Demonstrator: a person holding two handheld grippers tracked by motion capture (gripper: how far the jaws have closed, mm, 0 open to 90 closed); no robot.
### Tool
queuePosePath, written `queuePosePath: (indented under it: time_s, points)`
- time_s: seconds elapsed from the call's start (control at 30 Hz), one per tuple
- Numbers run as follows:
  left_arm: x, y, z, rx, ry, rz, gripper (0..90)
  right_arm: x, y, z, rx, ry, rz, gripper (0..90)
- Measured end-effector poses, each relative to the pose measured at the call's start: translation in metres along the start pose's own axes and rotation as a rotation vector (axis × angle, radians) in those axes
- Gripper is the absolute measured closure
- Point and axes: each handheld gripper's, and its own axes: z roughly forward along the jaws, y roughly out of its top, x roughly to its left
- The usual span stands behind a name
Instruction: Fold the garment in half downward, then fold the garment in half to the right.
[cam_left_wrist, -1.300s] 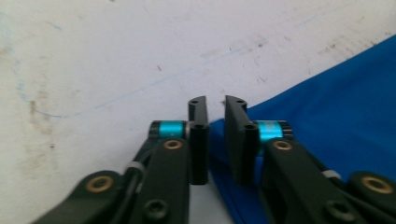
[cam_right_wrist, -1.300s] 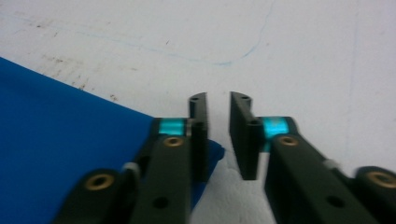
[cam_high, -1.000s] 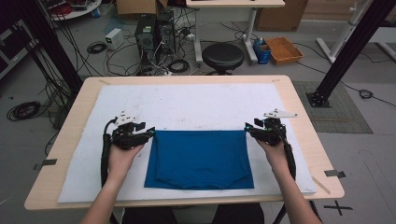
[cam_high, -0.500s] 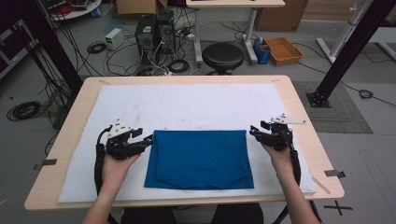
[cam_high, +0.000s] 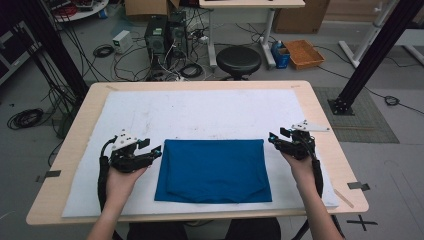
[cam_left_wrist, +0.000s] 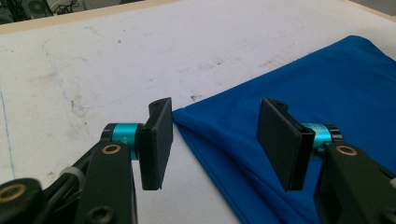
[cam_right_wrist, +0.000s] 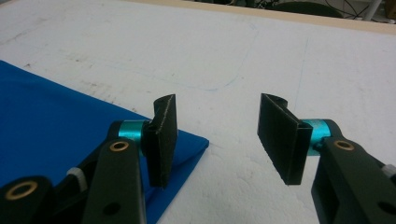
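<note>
A blue cloth lies folded flat in a rectangle on the white mat. My left gripper sits just left of the cloth's far left corner, pointing at it. Its jaws have just been opening and stand open. In the left gripper view that corner of the cloth lies on the mat under the gap, and no pad presses on it. My right gripper is beside the far right corner, open. In the right gripper view the cloth ends under the left jaw, with bare mat in the gap.
The mat covers most of the wooden table. On the floor beyond the far edge are a black stool, computer towers, loose cables and an orange crate. A black frame post stands at the right.
My left gripper has drawn back a little toward the near edge and its jaws stand wider. The right gripper and the cloth have hardly moved.
</note>
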Motion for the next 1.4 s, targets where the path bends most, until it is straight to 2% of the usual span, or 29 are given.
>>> queuePosePath:
  time_s: [0.37, 0.63, 0.8, 0.97, 1.07, 1.1, 1.27, 1.4]
  points:
    - [-0.002, -0.001, -0.003, 0.006, 0.012, 0.007, 44.8, -0.002, 0.001, -0.003, -0.013, 0.002, 0.006, 47.9]
    - [-0.007, 0.002, -0.007, -0.012, -0.009, 0.002, 44.0, 0.0, 0.003, -0.002, -0.016, 0.007, 0.008, 47.7]
    - [-0.01, 0.002, -0.006, 0.002, -0.017, 0.005, 43.7, 0.002, 0.004, 0.0, -0.014, 0.015, -0.002, 47.7]
    - [-0.016, 0.001, -0.01, 0.019, -0.023, -0.027, 43.2, 0.006, 0.007, 0.002, -0.013, 0.023, 0.0, 47.6]
    - [-0.021, -0.005, -0.019, 0.042, -0.019, -0.074, 41.8, 0.01, 0.01, 0.004, -0.016, 0.03, -0.008, 47.6]
    - [-0.021, -0.005, -0.019, 0.042, -0.019, -0.074, 40.9, 0.01, 0.01, 0.004, -0.016, 0.03, -0.008, 47.6]
    - [-0.03, -0.02, -0.033, 0.077, -0.018, -0.125, 39.2, 0.018, 0.016, 0.008, -0.025, 0.048, -0.023, 47.6]
    - [-0.036, -0.028, -0.04, 0.073, -0.013, -0.136, 38.3, 0.026, 0.022, 0.012, -0.026, 0.066, -0.032, 47.4]
